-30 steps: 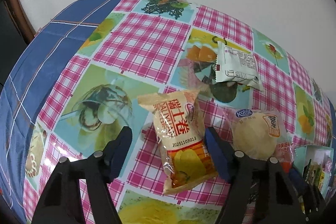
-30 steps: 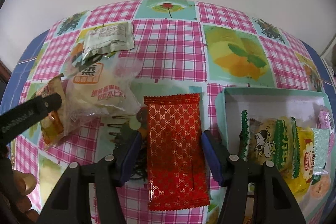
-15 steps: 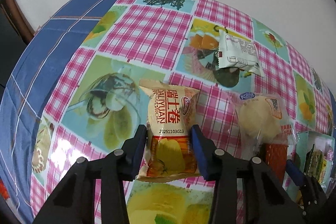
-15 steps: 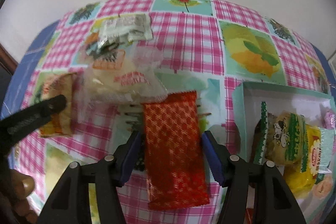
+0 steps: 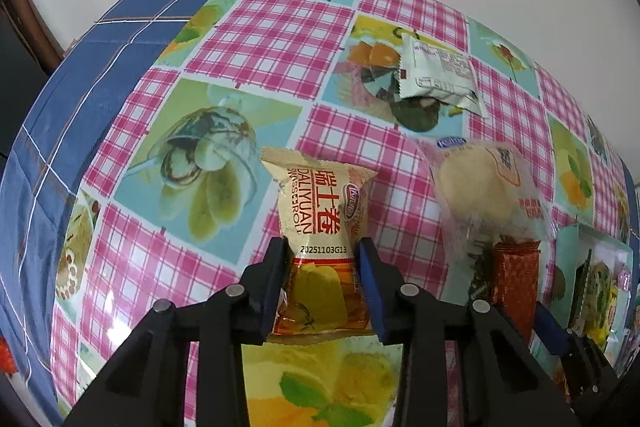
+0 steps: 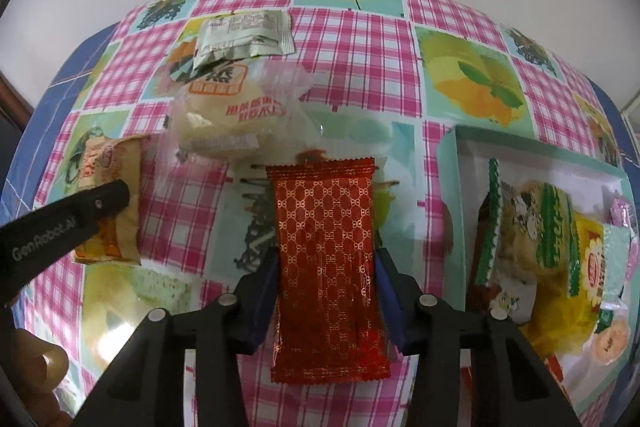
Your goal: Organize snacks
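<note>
The left tongs (image 5: pixel 322 255) are pinching the yellow Swiss roll pack (image 5: pixel 320 231) toward the worktop's (image 5: pixel 256 39) left edge; best lifting it clear before swinging across. The right tongs (image 6: pixel 326 263) are closing snugly around the red packet (image 6: pixel 326 259) mid-worktop, needing a level carry to the box (image 6: pixel 448 163) at the right edge. Counting loose snacks: 1 roll, 1 bun (image 6: pixel 224 119), 1 white sachet (image 6: pixel 242 37), 1 red packet.
</note>
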{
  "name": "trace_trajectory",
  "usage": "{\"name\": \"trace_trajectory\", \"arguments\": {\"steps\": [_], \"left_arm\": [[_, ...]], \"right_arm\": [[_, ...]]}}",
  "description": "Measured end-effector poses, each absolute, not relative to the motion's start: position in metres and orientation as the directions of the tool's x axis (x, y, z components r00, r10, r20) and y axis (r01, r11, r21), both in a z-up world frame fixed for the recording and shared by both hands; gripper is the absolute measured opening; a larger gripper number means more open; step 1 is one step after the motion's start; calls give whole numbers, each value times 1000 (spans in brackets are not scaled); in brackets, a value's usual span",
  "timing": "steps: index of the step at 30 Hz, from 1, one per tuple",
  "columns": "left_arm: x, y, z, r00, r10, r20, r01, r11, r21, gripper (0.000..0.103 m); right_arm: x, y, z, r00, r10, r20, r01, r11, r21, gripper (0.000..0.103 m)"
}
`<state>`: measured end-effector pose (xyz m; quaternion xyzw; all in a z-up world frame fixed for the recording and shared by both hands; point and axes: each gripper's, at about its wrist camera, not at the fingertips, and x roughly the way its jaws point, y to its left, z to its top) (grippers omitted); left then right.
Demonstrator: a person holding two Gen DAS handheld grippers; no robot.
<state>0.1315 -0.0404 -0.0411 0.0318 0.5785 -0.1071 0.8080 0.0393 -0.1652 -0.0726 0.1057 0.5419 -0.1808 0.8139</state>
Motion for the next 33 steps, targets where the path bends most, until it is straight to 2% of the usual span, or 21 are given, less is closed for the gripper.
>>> {"name": "trace_trajectory", "arguments": {"steps": [10, 16, 33], "left_arm": [[109, -38, -38, 294, -144, -945, 196, 977, -88, 36], [99, -26, -36, 293, -144, -945, 184, 979, -92, 35], [69, -25, 25, 399, -236, -886, 190, 967, -172, 35]], "right_arm": [[16, -155, -70, 336, -150, -930, 421, 907, 6, 49], [-3, -157, -48, 352, -141, -925, 428, 903, 25, 49], [-37, -160, -6, 449, -123, -885, 456, 883, 109, 49]]}}
